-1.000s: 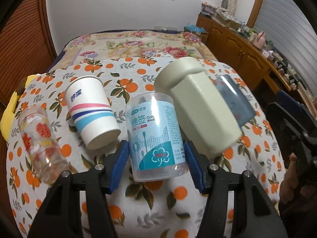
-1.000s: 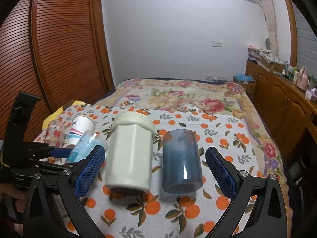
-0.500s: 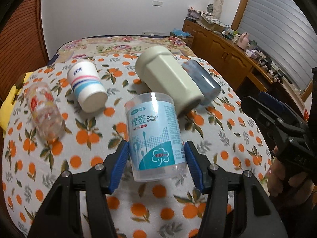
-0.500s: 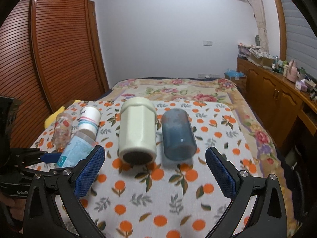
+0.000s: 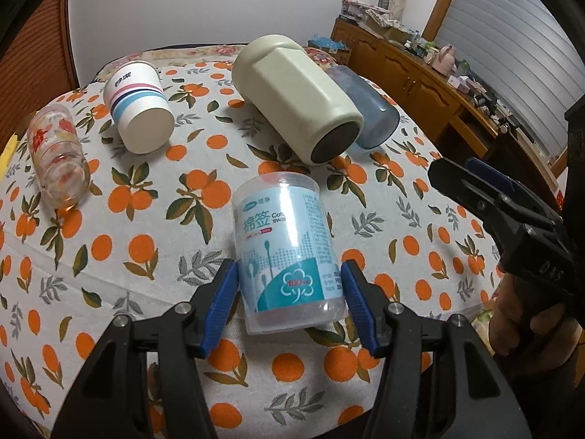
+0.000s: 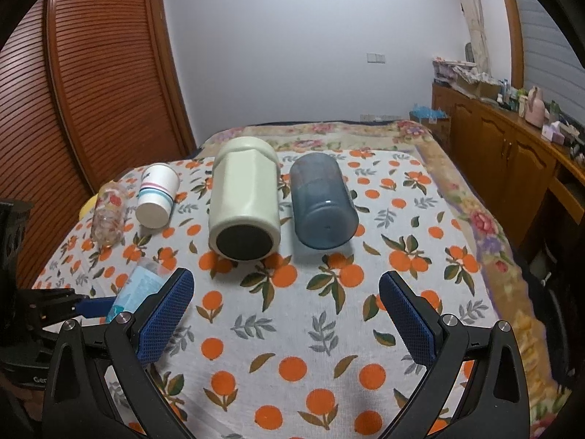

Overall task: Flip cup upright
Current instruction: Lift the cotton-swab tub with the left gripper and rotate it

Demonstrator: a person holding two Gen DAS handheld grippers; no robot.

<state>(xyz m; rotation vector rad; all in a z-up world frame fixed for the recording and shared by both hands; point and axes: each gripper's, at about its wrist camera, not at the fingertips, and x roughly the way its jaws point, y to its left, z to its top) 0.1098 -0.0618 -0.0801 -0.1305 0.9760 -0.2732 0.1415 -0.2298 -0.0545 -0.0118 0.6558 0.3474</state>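
My left gripper [image 5: 290, 292] is shut on a clear cotton swab container [image 5: 287, 248] with a blue label, held above the near part of the orange-print tablecloth [image 5: 146, 256]. Several cups lie on their sides beyond it: a cream mug [image 5: 296, 95], a blue translucent cup [image 5: 365, 109], a striped paper cup [image 5: 140, 106] and a patterned glass [image 5: 56, 157]. My right gripper [image 6: 287, 314] is open and empty, near the table's front. From it I see the cream mug [image 6: 245, 201] and blue cup [image 6: 321, 201] ahead, and the swab container [image 6: 135, 289] at lower left.
The table stands in front of a bed with a floral blanket [image 6: 329, 135]. A wooden cabinet [image 6: 512, 153] with clutter runs along the right. A slatted wooden wardrobe [image 6: 91, 91] is at the left. The right gripper [image 5: 493, 212] shows at the right edge of the left wrist view.
My left gripper has pulled back toward me with the swab container, away from the row of lying cups. My right gripper has also drawn back from the mug and blue cup, staying open.
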